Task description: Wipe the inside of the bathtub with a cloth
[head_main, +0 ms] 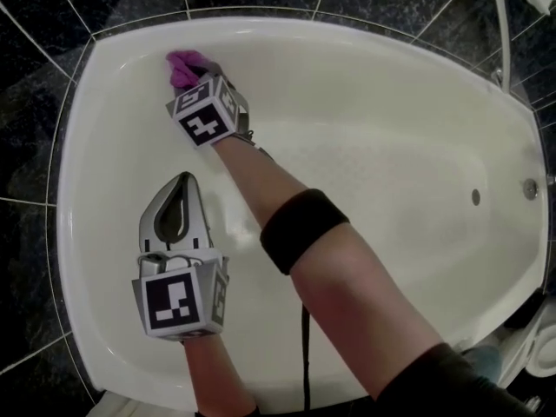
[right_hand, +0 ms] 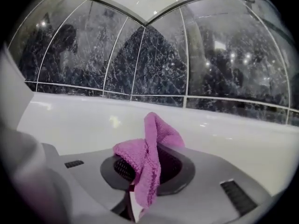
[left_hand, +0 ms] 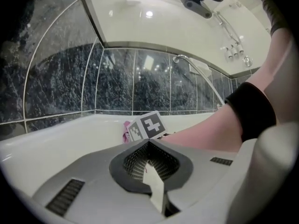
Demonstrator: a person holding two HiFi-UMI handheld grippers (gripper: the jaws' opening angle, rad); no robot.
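Cloth [head_main: 182, 66], magenta and bunched, sits at the far left end of the white bathtub [head_main: 408, 94], high on the inner wall just under the rim. Only a tuft shows in the head view; the rest is cut off behind the marker cube. The right tool [head_main: 195, 78] pinches it, and a fold drapes over the jaw tips and hides them. Whether the cloth touches the wall is hard to tell. The left tool [head_main: 183, 179] hovers over the tub's near left side, jaws pressed together on nothing, well apart from the cloth.
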